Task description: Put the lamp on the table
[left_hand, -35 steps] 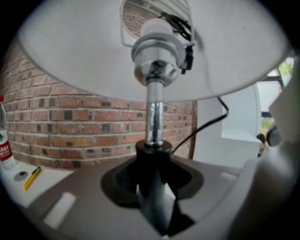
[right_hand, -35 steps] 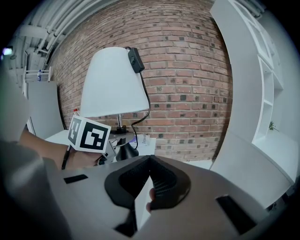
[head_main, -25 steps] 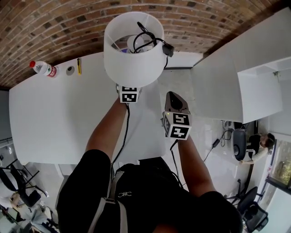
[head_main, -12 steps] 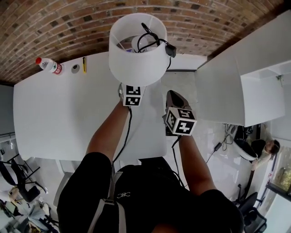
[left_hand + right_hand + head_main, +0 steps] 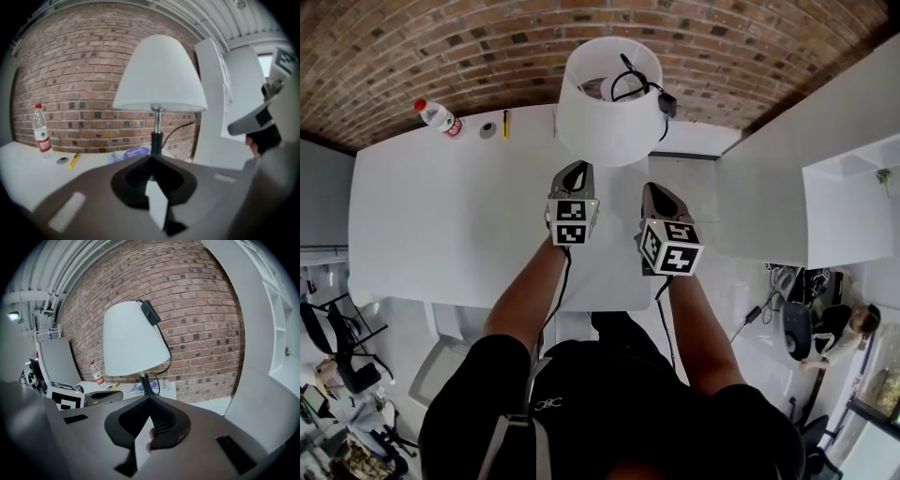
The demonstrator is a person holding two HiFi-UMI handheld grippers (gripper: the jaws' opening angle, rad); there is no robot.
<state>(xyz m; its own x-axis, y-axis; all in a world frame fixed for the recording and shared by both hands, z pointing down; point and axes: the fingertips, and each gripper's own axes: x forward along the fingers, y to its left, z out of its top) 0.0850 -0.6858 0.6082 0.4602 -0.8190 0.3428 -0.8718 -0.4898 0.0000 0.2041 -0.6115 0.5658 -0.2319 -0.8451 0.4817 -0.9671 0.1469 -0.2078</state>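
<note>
From your head, the lamp (image 5: 609, 108) shows only its shade and cord; the shade covers its stem and base. Looking along your left tongs (image 5: 152, 158), their own body hides the lamp's foot, and the bluish thing (image 5: 133, 153) behind the stem is too blurred to name. The bottle (image 5: 439, 116) label is too small to read. The round thing (image 5: 488, 130) beside the yellow pen (image 5: 505, 125) is too small to tell.
</note>
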